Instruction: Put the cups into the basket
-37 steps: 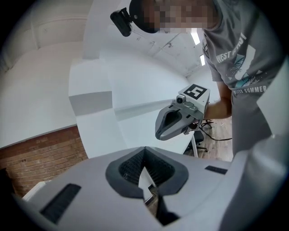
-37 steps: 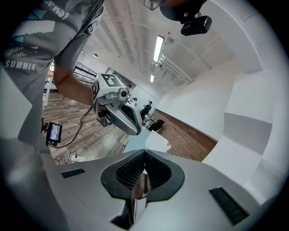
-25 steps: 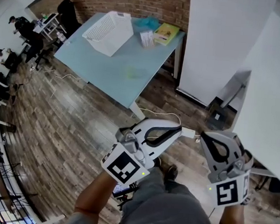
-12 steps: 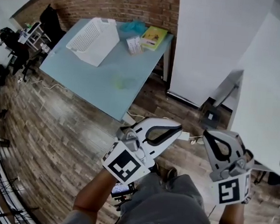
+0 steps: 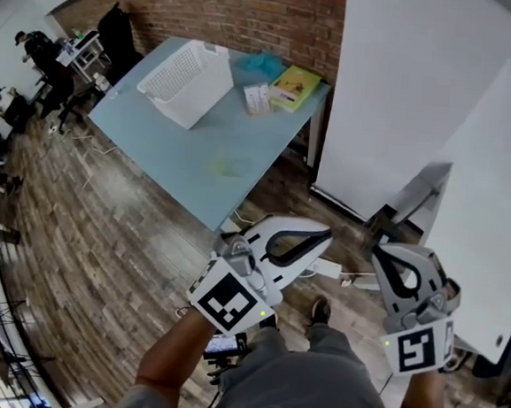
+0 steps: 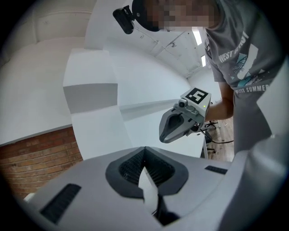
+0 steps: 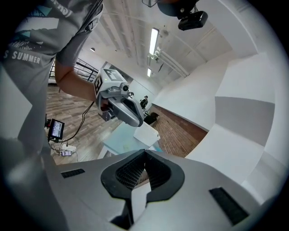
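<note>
The white mesh basket stands on the far part of a pale blue table, well away from me. A faint clear greenish cup sits near the table's middle. Both grippers hang close to my waist, above the wooden floor and short of the table. The left gripper is shut with nothing in it; its jaws meet at the tip in the left gripper view. Beside it, the right gripper is shut and empty as well. The right gripper view shows the basket small beyond the left gripper.
A teal object, a yellow book and a small box lie at the table's far right corner. White partition panels rise on the right. People sit at desks at far left. A cable and power strip lie on the floor.
The table and basket have shifted in the head view as the person moves over the floor. Both grippers stay shut, held the same way by the waist.
</note>
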`<state>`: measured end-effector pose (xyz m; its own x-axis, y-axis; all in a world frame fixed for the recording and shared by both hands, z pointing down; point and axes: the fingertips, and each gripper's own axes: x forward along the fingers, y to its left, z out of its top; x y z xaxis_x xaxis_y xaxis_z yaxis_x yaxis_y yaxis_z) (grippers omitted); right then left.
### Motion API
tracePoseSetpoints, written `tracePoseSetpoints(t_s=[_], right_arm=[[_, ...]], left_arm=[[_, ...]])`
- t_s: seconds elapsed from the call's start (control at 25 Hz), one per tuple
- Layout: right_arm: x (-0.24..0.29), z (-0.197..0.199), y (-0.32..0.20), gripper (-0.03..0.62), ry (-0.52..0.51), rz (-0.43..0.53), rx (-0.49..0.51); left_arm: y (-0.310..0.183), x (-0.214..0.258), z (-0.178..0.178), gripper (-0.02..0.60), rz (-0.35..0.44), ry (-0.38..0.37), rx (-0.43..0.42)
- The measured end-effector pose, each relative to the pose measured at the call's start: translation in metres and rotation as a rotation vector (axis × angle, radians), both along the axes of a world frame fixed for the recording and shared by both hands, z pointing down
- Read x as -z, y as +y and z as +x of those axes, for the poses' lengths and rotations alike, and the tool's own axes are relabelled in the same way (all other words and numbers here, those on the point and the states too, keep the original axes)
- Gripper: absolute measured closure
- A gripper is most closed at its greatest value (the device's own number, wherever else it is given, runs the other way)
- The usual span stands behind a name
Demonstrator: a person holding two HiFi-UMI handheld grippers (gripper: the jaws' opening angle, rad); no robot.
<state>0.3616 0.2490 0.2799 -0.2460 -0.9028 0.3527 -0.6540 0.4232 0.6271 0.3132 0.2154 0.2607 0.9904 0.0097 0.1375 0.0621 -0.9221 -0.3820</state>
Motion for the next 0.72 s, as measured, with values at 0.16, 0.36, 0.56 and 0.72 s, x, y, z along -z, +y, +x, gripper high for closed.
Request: tracePoseSetpoints(t_s=[0.16, 0.36, 0.56, 0.72], right_arm=[[0.004, 0.027, -0.003, 0.580, 0.005, 0.010, 0.061], [0.010, 0.052, -0.017, 0.580, 0.023, 0.024, 0.151], [0.011, 0.053, -0.036, 0.580, 0.021, 0.024, 0.225], [0.009, 0.031, -0.056, 0.580, 0.017, 0.016, 0.285]], left_arm=[[-0.003, 0.007, 0.023, 0.580, 0.018, 0.008, 0.062], [-0.011, 0.012, 0.041, 0.580, 0.026, 0.013, 0.164], [-0.020, 0.016, 0.029, 0.580, 0.029, 0.006, 0.252], [-0.035, 0.015, -0.005, 0.580, 0.020, 0.005, 0.339]])
